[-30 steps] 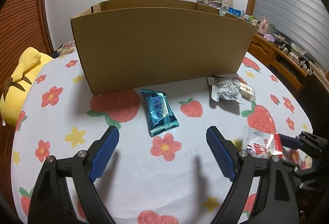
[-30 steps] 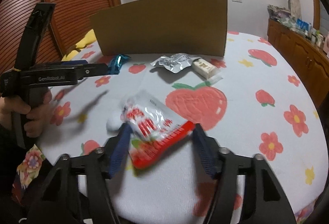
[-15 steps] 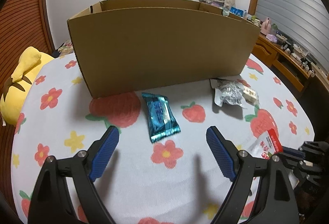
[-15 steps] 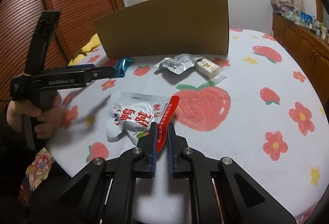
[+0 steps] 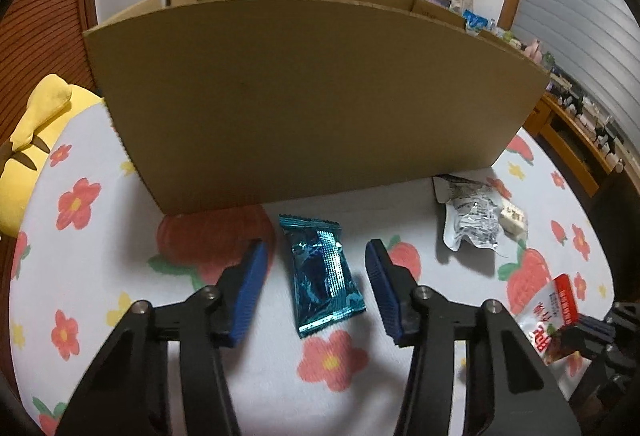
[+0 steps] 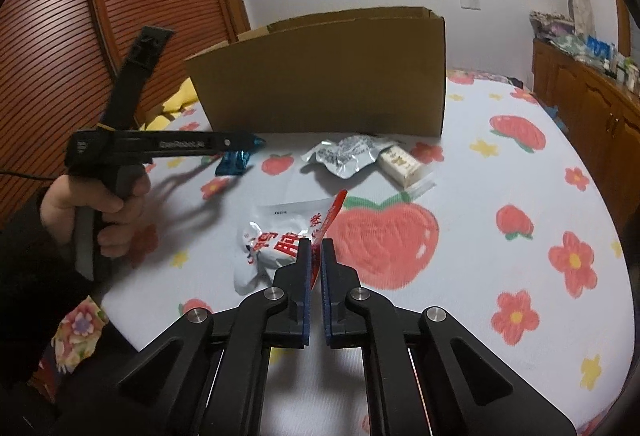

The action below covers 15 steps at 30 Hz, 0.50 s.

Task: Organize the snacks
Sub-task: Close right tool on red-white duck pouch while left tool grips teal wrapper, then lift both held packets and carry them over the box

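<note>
A teal foil snack packet (image 5: 322,276) lies on the flowered cloth in front of the cardboard box (image 5: 312,96). My left gripper (image 5: 316,264) is open, its blue pads on either side of the packet, not touching it. My right gripper (image 6: 315,256) is shut on the red edge of a white-and-red snack pouch (image 6: 276,240) and holds it just above the cloth; the pouch also shows in the left wrist view (image 5: 546,320). The teal packet (image 6: 233,163) and the left gripper (image 6: 244,142) also show in the right wrist view.
A crumpled silver pouch (image 5: 470,220) and a small white wrapped bar (image 5: 514,218) lie at the box's right front corner. A yellow plush toy (image 5: 28,140) sits at the left edge. A wooden sideboard (image 6: 588,104) stands to the right.
My right gripper closed on the white-and-red pouch and lifted it. My left gripper moved forward over the teal packet and its fingers narrowed around it.
</note>
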{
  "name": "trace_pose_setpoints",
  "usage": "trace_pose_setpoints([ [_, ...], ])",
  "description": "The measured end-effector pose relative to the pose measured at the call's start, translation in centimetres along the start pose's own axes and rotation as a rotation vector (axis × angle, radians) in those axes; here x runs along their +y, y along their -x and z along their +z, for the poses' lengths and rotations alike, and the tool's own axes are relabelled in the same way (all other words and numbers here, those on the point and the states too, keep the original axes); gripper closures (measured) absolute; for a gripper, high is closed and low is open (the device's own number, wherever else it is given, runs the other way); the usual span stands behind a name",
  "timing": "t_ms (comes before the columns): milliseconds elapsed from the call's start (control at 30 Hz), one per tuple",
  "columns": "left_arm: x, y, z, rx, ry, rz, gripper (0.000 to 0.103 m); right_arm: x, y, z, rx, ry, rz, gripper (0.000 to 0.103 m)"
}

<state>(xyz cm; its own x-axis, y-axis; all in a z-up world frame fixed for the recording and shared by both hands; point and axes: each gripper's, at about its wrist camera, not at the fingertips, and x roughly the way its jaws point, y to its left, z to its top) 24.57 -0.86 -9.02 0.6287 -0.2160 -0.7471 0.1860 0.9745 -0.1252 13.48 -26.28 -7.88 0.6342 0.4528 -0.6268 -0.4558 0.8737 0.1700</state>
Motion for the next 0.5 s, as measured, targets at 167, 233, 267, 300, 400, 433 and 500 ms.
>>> trace_pose_setpoints([
  [167,-0.9,-0.9,-0.1,0.028,-0.039,0.029,0.069,-0.1,0.0,0.8,-0.002,0.016,0.009,0.102],
  [233,-1.3,-0.9,-0.2,0.021,-0.061,0.051,0.077,-0.2,0.1,1.0,-0.004,0.021,0.014,0.103],
  [267,-1.4,-0.9,-0.3,0.021,-0.066,0.053,0.081,-0.2,0.1,1.2,-0.004,0.025,0.018,0.103],
  [300,-1.5,-0.8,-0.4,0.021,-0.066,0.049,0.081,-0.3,0.1,1.4,-0.006,0.026,0.020,0.103],
  [400,-1.7,-0.4,-0.7,0.015,-0.076,0.051,0.082,-0.3,0.0,1.9,-0.009,0.035,0.024,0.103],
  [433,-1.8,-0.2,-0.8,0.011,-0.079,0.048,0.082,-0.3,0.0,2.0,-0.010,0.041,0.022,0.103],
  [500,-2.0,0.1,-0.9,0.004,-0.081,0.045,0.082,-0.1,0.1,2.3,-0.015,0.054,0.023,0.103],
])
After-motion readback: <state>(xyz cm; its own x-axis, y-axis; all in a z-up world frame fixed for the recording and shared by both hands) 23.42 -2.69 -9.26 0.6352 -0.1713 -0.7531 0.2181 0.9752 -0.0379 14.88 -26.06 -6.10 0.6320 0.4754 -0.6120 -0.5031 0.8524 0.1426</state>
